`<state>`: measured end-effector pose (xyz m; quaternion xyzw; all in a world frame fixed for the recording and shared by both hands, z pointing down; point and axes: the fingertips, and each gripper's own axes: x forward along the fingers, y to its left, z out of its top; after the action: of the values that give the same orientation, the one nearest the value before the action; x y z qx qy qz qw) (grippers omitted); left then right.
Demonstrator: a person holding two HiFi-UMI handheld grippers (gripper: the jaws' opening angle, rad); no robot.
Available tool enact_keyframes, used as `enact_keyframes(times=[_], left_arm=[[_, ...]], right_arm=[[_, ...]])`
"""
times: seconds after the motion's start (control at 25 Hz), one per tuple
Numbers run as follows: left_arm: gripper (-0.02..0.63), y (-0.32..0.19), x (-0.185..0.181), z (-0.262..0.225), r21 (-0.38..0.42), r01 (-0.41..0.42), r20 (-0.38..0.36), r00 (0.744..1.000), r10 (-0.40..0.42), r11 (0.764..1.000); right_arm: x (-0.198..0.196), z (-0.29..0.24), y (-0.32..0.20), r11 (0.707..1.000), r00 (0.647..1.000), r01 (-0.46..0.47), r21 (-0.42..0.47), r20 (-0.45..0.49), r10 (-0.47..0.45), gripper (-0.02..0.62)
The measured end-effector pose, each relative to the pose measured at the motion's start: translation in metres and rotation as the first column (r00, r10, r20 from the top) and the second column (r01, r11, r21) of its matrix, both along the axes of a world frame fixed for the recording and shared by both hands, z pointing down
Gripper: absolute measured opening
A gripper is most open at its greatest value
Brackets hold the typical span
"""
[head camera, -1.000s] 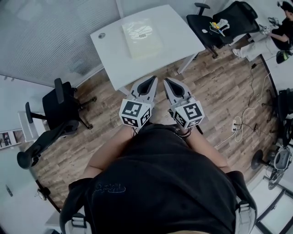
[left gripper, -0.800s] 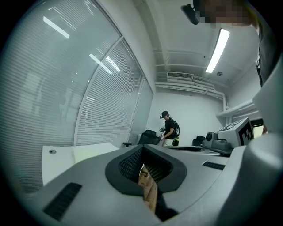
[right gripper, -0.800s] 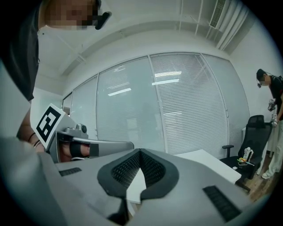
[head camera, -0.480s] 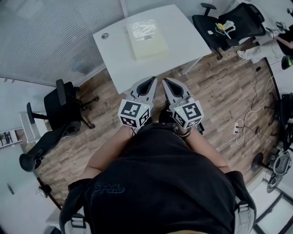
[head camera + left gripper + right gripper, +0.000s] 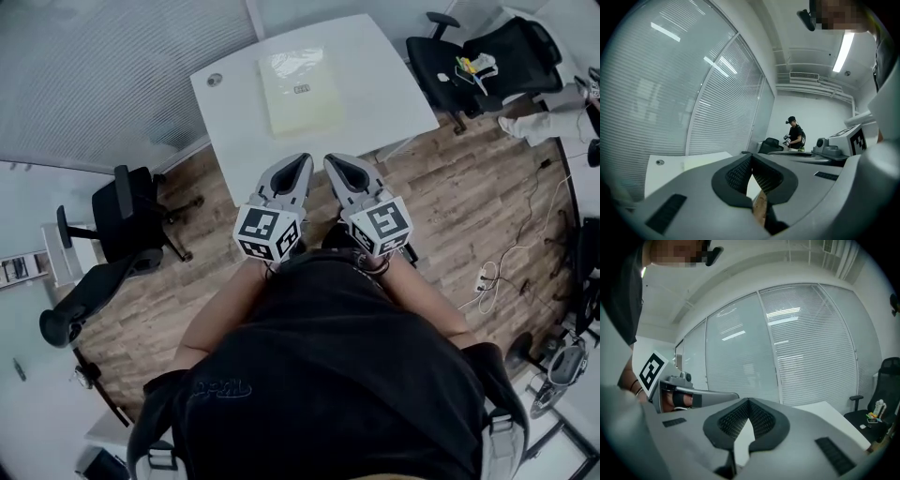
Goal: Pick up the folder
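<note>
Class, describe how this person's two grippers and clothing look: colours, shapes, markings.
Left gripper and right gripper: grey shells tapering to points, black ribbed pads, each carrying a white cube with black square markers. The person wears a black short-sleeved top.

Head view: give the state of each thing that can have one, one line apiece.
folder: lying flat on the table, untouched.
left gripper: jaws shut, empty, apart from the folder.
right gripper: jaws shut, empty, beside the left gripper.
left chair: upright, seat empty.
right chair: upright, small things on its seat.
</note>
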<state>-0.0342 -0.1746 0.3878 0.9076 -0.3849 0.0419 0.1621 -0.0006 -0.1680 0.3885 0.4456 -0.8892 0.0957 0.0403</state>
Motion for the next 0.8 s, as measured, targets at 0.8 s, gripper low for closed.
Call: enact_keyframes(times=[0.8], left_arm=[[0.014,-0.119,0.034,0.052,-0.068,0.237,-0.014,0.971,-0.239,0.969]], right_arm=[[0.093,0.032,-0.129,0.982,0.983,0.176,-0.065,-0.043,-0.179,0.020]])
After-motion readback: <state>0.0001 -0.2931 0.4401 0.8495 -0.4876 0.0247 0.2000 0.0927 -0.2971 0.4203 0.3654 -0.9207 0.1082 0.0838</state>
